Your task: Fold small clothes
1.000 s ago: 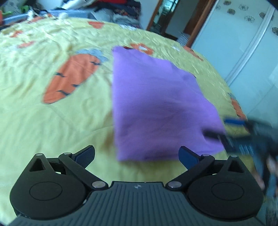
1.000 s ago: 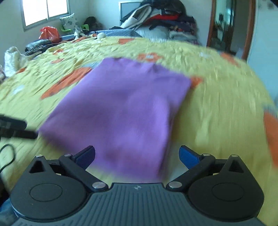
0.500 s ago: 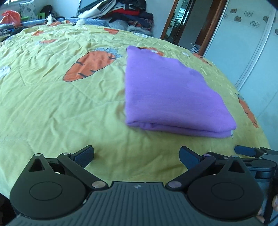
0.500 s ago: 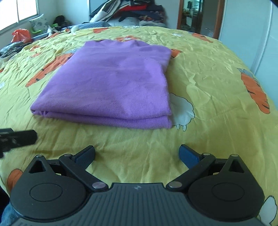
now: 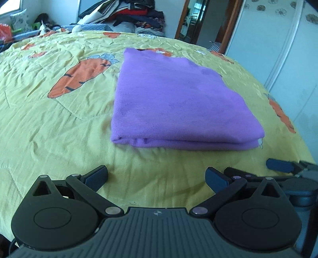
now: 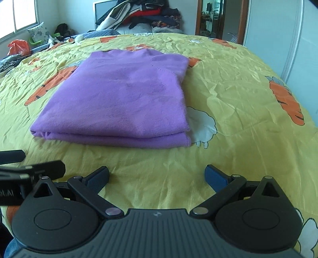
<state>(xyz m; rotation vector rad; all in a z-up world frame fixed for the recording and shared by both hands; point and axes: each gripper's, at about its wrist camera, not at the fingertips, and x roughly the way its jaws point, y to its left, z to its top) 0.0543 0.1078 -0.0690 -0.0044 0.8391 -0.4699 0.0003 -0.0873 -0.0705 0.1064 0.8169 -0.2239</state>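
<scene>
A purple garment (image 5: 174, 99) lies folded into a flat rectangle on the yellow bedspread (image 5: 49, 123), its layered edge facing me. In the right wrist view the same purple garment (image 6: 123, 99) sits ahead and slightly left. My left gripper (image 5: 157, 176) hovers open over the bedspread, a short way back from the fold, nothing between its blue fingertips. My right gripper (image 6: 157, 175) is also open and empty, just short of the garment's near edge. The right gripper (image 5: 278, 164) shows at the lower right of the left wrist view. The left gripper (image 6: 33, 166) shows at the lower left of the right wrist view.
The bedspread (image 6: 238, 95) carries orange carrot prints (image 5: 79, 73) and white sheep. A heap of clothes (image 6: 143, 17) lies at the bed's far end. A white wardrobe (image 5: 278, 49) stands to the right, a doorway (image 6: 210, 17) behind, a red bag (image 6: 18, 46) by the window.
Both grippers have pulled back from the purple garment toward the bed's near edge. The garment now lies further ahead of them, folded and still.
</scene>
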